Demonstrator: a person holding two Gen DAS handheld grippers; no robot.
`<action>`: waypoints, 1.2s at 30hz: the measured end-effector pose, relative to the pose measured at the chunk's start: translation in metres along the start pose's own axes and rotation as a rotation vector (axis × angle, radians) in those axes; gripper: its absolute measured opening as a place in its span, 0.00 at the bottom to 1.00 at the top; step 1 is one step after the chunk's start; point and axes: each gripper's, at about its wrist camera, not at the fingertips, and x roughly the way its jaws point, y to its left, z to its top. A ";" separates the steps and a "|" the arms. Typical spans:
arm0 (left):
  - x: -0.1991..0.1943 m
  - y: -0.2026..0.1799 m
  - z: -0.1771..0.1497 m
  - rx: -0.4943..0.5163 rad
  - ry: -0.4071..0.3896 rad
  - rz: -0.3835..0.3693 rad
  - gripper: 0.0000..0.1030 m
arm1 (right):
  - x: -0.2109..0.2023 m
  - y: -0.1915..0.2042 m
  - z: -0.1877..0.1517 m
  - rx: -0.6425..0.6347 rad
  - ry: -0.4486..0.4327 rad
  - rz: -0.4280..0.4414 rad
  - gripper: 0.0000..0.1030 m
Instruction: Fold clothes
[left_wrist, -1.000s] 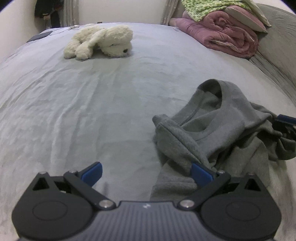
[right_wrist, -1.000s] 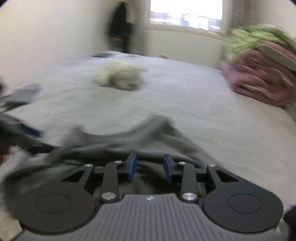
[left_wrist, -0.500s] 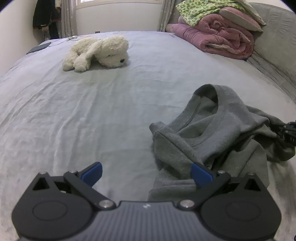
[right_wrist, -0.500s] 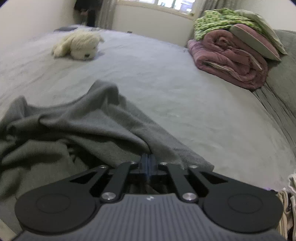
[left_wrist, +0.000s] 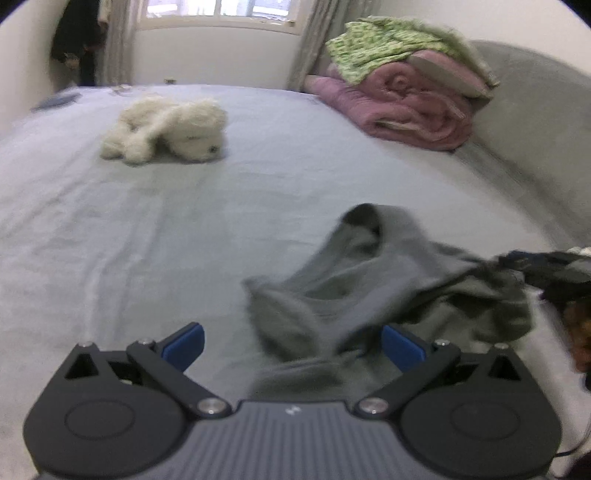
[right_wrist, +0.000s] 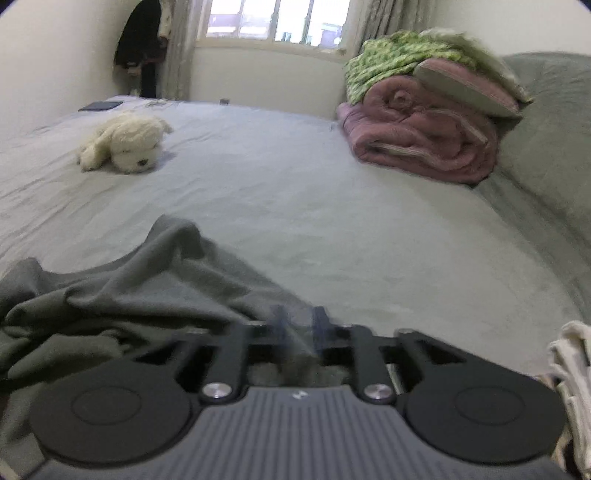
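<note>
grey bed sheet (left_wrist: 155, 236) carries the crumpled grey sweatshirt (left_wrist: 369, 280) near its front edge; our left gripper (left_wrist: 291, 343) gapes around a fold, our right gripper (right_wrist: 301, 325) looks nearly closed on cloth, though blurred, so we judge slippage likely.

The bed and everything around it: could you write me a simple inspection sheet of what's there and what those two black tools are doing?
Surface: grey bed sheet, lightly wrinkled.
Job's things: one crumpled grey sweatshirt, unfolded, blurred in the left view.
Clutter: white plush dog; rolled pink quilt with green blanket on top; pale fabric at the right edge; dark flat object on the far side of the bed.
Grippers: left tool open, with sweatshirt cloth between its fingers; right tool nearly closed, blurred, with sweatshirt cloth between its fingers.
Cables: nothing seen.
Surroundings: window, curtains, dark clothing hanging in the corner, grey headboard.
</note>
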 end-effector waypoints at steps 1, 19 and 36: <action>0.003 -0.001 -0.001 -0.015 0.009 -0.027 1.00 | 0.002 0.002 0.001 -0.014 -0.002 0.005 0.64; 0.045 0.024 -0.006 -0.185 0.119 0.002 0.08 | 0.035 0.018 0.000 -0.128 0.112 0.203 0.07; -0.002 0.097 0.023 -0.228 0.036 0.077 0.56 | -0.059 0.045 -0.008 -0.219 -0.073 0.546 0.48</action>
